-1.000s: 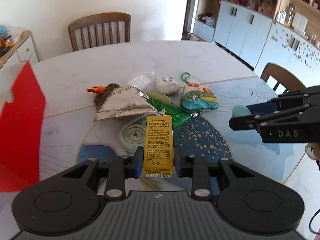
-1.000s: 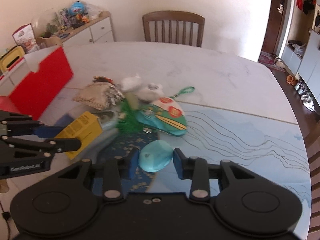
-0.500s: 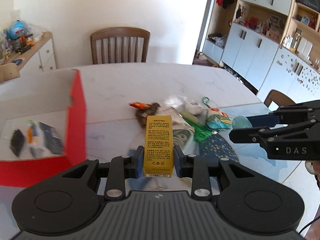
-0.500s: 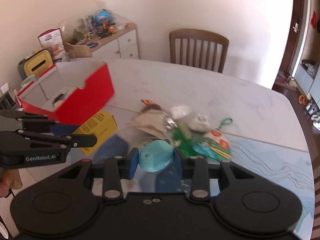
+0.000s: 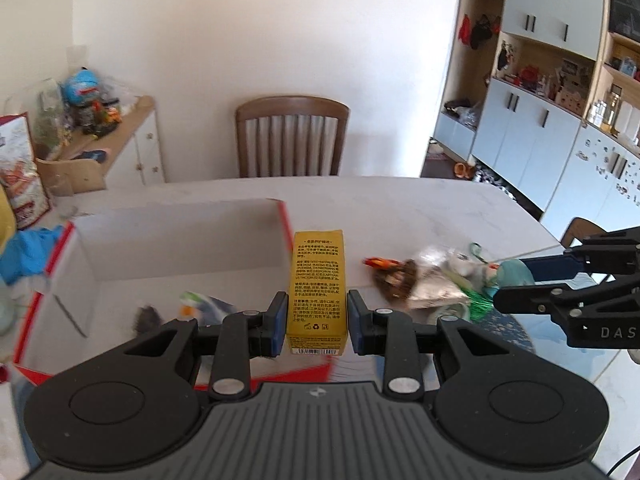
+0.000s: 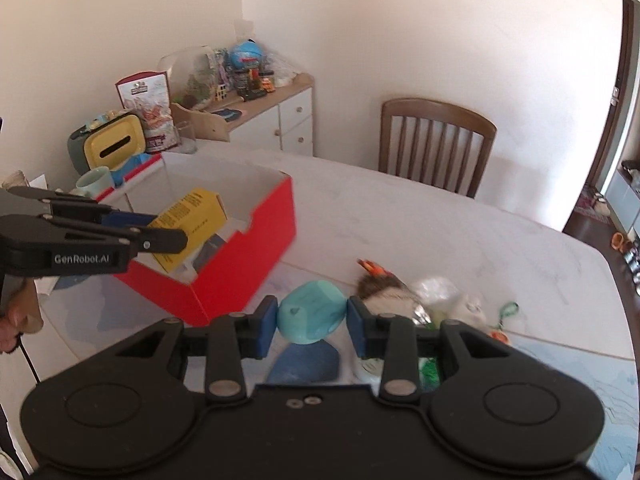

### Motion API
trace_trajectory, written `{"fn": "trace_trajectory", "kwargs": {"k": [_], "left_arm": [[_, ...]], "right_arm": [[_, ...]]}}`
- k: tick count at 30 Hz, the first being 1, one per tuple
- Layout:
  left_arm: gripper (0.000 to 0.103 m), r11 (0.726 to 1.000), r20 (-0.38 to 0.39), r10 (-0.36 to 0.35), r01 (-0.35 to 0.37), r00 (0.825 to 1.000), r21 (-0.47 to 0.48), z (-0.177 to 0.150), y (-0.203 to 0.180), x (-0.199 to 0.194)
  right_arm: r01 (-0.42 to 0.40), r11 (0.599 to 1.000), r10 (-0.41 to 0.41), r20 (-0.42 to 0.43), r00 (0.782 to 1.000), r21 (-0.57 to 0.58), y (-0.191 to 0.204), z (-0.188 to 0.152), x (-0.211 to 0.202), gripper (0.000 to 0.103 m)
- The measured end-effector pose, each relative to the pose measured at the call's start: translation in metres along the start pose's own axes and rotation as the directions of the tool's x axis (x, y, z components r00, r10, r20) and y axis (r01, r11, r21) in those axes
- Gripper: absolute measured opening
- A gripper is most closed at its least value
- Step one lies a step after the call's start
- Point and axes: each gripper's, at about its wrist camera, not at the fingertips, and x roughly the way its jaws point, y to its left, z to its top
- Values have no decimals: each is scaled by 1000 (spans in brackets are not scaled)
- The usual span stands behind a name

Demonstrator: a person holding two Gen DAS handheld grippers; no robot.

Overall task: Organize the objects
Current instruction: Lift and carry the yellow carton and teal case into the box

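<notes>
Pinching a yellow carton [image 5: 316,292], the left gripper [image 5: 317,320] looks into the red box [image 6: 240,248] — only the right view shows the right gripper [image 6: 312,322] clamping a teal pebble [image 6: 312,316].

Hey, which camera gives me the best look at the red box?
The right wrist view: the red box shows whole there, red outer walls and open top. The left wrist view looks down into its white inside, with only thin red edges, partly hidden by the yellow carton.
</notes>
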Motion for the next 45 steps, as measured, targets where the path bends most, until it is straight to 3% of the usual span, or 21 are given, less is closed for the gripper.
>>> {"fn": "trace_trajectory", "kwargs": {"k": [12, 28, 36, 45], "left_arm": [[29, 997, -8, 82, -82, 997, -11, 13, 82, -8], [29, 982, -111, 175, -181, 978, -50, 20, 157, 54], [29, 979, -186, 197, -203, 962, -11, 24, 173, 95], [29, 975, -296, 220, -220, 930, 33, 18, 181, 130]], "right_arm": [[-35, 998, 35, 15, 999, -50, 53, 44, 41, 36], [-19, 995, 14, -49, 999, -96, 99, 89, 141, 36], [-5, 997, -5, -122, 992, -79, 112, 97, 191, 36], [31, 997, -45, -201, 979, -68, 125, 98, 230, 36]]}}
